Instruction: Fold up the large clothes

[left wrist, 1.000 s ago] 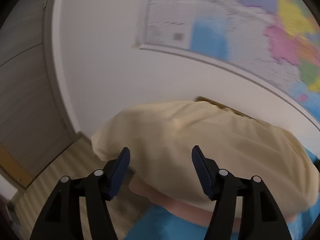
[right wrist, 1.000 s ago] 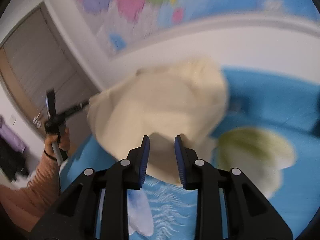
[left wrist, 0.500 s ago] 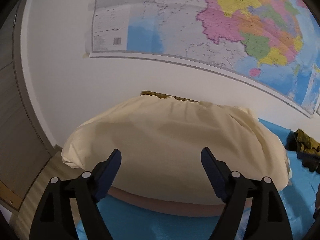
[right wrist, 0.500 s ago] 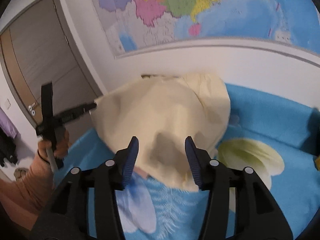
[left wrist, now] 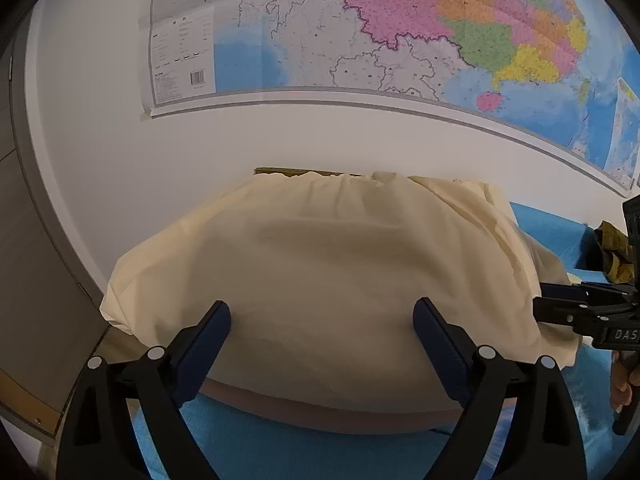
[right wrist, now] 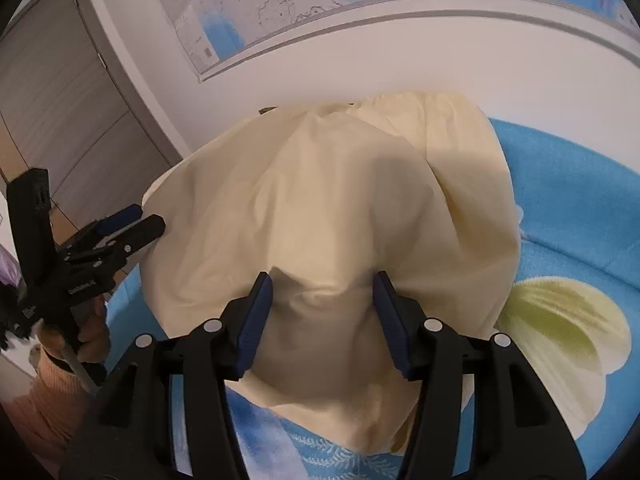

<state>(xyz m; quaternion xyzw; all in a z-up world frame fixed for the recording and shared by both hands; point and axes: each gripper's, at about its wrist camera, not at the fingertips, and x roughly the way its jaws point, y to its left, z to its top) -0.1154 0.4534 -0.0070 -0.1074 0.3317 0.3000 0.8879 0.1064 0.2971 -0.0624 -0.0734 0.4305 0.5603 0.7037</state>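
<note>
A large cream-yellow garment [left wrist: 332, 264] lies spread over the head end of a bed with a blue sheet [left wrist: 288, 448]. It also shows in the right wrist view [right wrist: 340, 208], with a fold down its right side. My left gripper [left wrist: 322, 320] is open and empty, just in front of the garment's near edge. My right gripper [right wrist: 322, 296] is open and empty, its jaws low over the garment's near corner. Each gripper shows in the other's view: the right one [left wrist: 576, 312] at the garment's right edge, the left one [right wrist: 132, 224] at its left edge.
A big wall map [left wrist: 400, 32] hangs above the bed. A grey wooden door [right wrist: 60, 92] stands to the left. The sheet has a white and green flower print [right wrist: 560, 320]. An olive garment [left wrist: 612, 252] lies at the far right by the wall.
Both grippers have opened wider and let go of the cream garment, which has settled flat on the bed. Both have drawn back a little toward its near edge.
</note>
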